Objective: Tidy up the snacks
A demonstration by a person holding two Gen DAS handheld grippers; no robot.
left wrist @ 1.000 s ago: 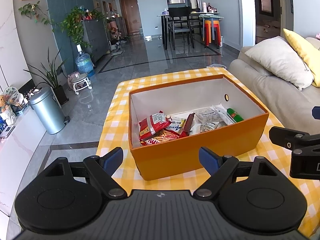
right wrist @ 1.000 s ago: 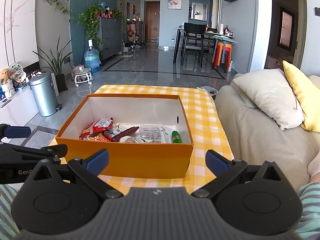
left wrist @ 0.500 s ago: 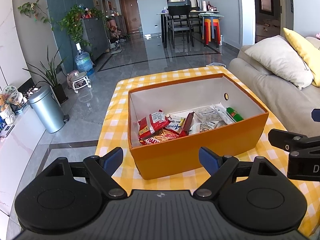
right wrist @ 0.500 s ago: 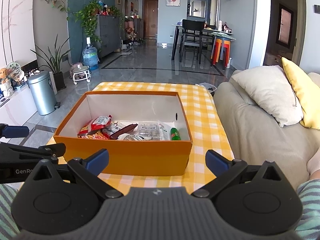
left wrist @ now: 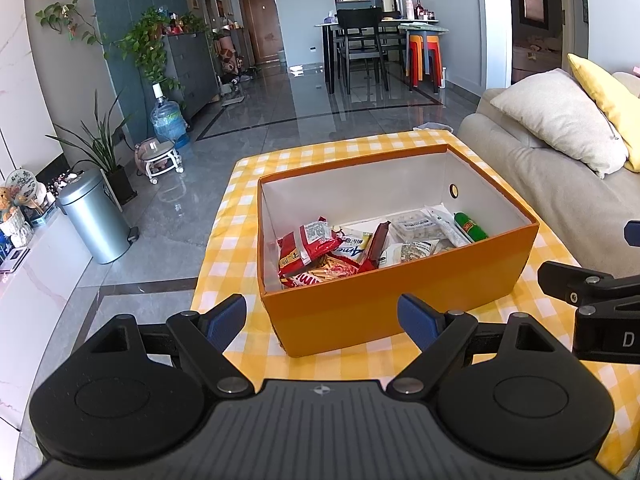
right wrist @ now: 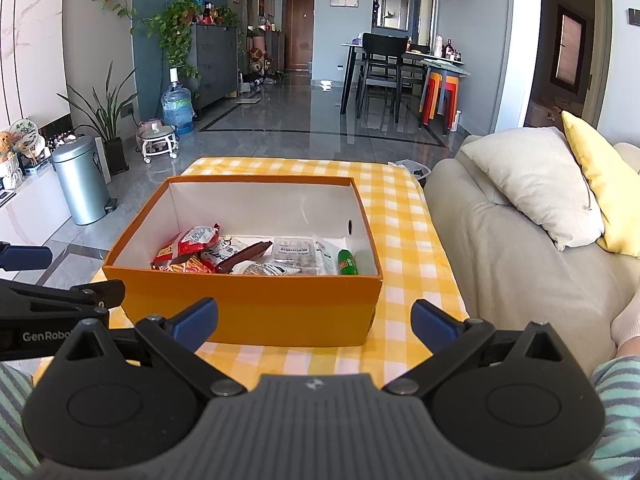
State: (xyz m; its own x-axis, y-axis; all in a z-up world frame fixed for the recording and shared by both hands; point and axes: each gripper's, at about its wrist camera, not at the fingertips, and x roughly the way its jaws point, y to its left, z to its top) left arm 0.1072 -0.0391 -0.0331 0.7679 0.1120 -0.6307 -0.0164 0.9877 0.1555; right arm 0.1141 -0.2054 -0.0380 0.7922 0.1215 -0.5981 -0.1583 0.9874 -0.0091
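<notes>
orange box (left wrist: 400,300): frame centre, snack packets gathered inside, so sorting looks done
left gripper (left wrist: 322,316): apart, empty
right gripper (right wrist: 314,318): apart, empty

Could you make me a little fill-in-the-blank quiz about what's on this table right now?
1. The snacks lie inside an open ____ box.
2. The green packet lies at the box's ____ end.
3. The tablecloth is checked white and ____.
4. The right hand-held gripper and the left hand-held gripper both have jaws that are ____ and hold nothing.

Missing words: orange; right; yellow; open
</notes>
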